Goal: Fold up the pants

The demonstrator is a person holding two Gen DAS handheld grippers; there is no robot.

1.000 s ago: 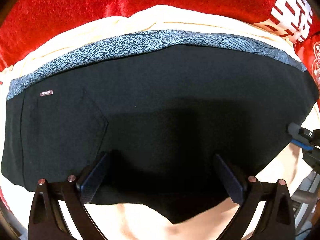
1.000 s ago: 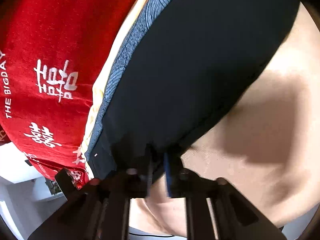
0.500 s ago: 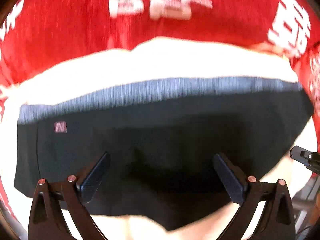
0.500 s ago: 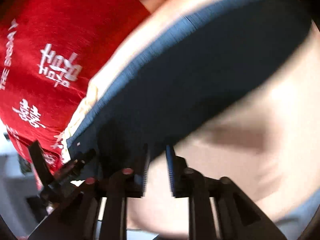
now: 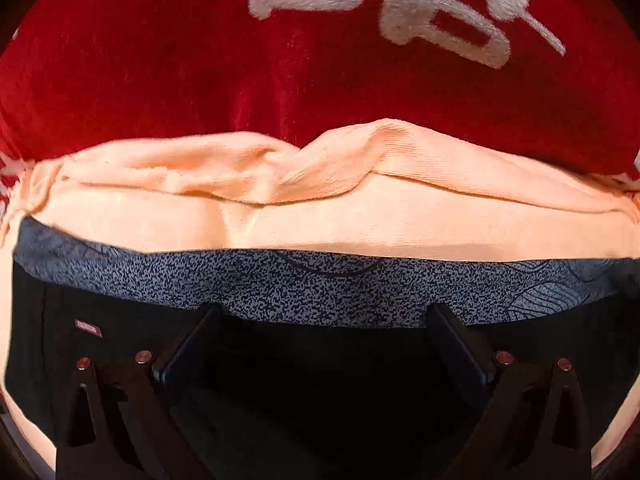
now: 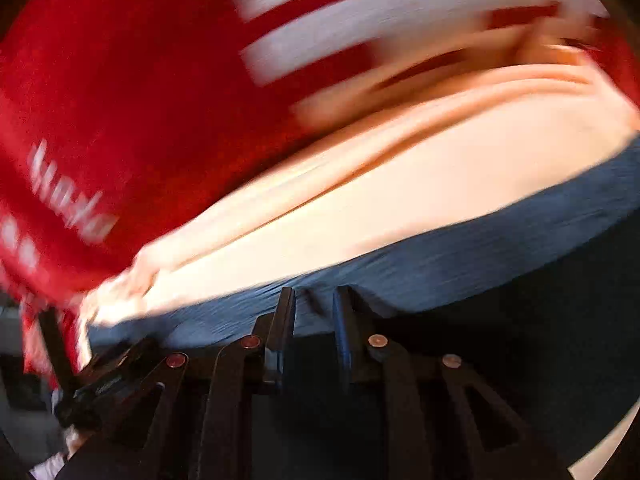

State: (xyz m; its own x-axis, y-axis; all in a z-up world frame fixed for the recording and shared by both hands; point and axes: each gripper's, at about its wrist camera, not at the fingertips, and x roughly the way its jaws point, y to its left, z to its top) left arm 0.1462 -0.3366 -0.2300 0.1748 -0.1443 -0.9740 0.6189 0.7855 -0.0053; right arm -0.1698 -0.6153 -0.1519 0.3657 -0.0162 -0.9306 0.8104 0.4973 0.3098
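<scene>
A red blanket (image 5: 160, 60) with white characters fills the far side of my left view, and a peach cloth (image 5: 400, 220) lies rumpled in front of it. On that cloth rest the black pants (image 5: 320, 380), their speckled blue-grey waistband (image 5: 320, 288) running across, with a small red label (image 5: 88, 328) at the left. My left gripper (image 5: 320, 344) sits spread wide over the dark fabric, its 2 fingers well apart and holding nothing. The right view is blurred; there my right gripper (image 6: 314, 320) has its 2 fingers drawn near each other at the waistband (image 6: 440, 256), though I cannot tell whether they pinch it.
</scene>
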